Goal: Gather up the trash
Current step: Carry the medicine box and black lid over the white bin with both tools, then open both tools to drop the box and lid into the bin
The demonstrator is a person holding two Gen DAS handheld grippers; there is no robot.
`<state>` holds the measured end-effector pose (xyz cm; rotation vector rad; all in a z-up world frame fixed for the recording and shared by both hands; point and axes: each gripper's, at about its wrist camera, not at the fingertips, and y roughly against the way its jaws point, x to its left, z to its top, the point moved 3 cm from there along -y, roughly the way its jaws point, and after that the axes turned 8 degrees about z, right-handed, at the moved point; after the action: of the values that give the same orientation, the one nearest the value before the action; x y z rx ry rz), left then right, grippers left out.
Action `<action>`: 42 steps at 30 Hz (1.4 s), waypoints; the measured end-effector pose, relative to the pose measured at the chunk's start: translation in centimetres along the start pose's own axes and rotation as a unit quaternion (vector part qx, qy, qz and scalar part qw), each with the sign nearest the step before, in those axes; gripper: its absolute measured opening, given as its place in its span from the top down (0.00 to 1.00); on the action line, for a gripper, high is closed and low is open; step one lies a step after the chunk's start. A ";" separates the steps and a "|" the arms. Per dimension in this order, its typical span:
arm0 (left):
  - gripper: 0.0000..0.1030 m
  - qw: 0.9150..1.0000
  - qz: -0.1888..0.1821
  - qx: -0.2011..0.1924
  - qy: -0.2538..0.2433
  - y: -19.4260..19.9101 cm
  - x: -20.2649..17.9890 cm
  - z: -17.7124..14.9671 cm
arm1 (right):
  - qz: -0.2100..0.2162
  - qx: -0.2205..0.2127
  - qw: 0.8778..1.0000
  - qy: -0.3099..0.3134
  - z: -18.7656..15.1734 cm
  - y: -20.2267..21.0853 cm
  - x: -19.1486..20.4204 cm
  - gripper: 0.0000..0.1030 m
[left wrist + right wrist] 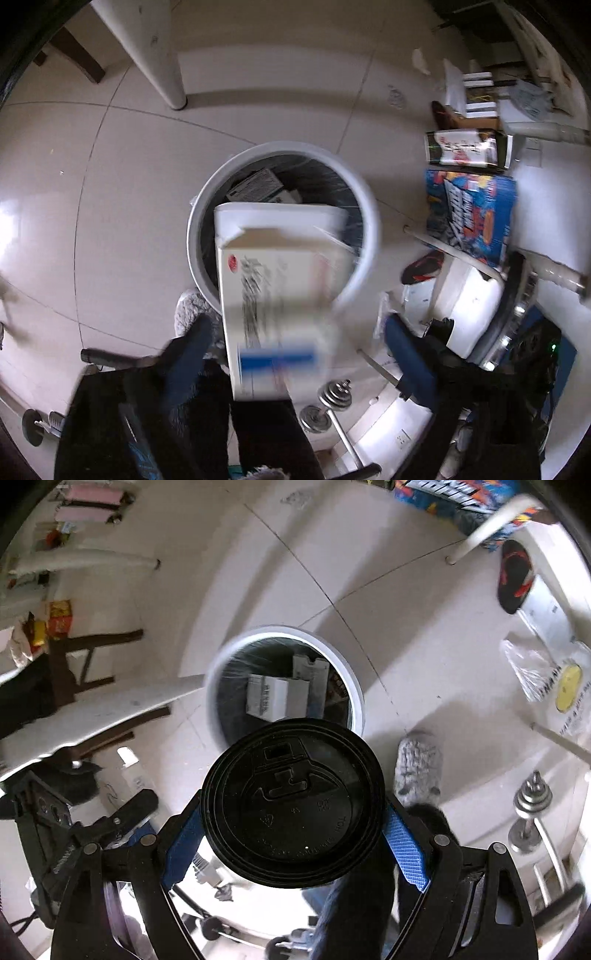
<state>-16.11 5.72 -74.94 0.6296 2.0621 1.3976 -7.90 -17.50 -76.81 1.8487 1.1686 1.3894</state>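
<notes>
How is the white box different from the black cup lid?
The white box is flat-sided, pale and printed, with a blue stripe; the black cup lid is round and dark. The box sits loose between the left claw's spread fingers, while the right claw presses the lid's sides. Both hang above the white bin.

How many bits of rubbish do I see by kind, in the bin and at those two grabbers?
Boxes in the white bin: 2, labelled box and grey box
Box at the open left gripper: 1, blue-striped box
Lid in the right gripper: 1, black cup lid
Total: 4
</notes>
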 end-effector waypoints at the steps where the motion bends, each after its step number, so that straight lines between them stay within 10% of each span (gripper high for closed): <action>1: 0.03 1.000 0.009 -0.001 -0.002 -0.7 0.4 0.2 | -0.001 0.004 1.000 0.002 0.7 -1.4 -0.4 0.12; 17: 0.03 0.975 0.182 -0.113 -0.059 4.0 1.1 -2.4 | -0.098 0.023 0.990 0.099 1.5 -5.4 0.7 0.00; 25: 0.03 0.974 0.187 -0.103 -0.081 8.1 -0.8 -5.8 | -0.193 -0.009 0.963 0.189 -2.4 0.9 3.4 0.00; 42: 0.03 0.966 0.172 -0.148 -0.124 23.2 -3.8 -13.7 | -0.169 -0.089 0.958 0.213 -11.4 18.1 11.4 0.00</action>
<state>-21.14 2.04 -48.41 1.0083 1.5593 1.6807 -11.95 -16.97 -52.92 1.1855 1.4324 1.6674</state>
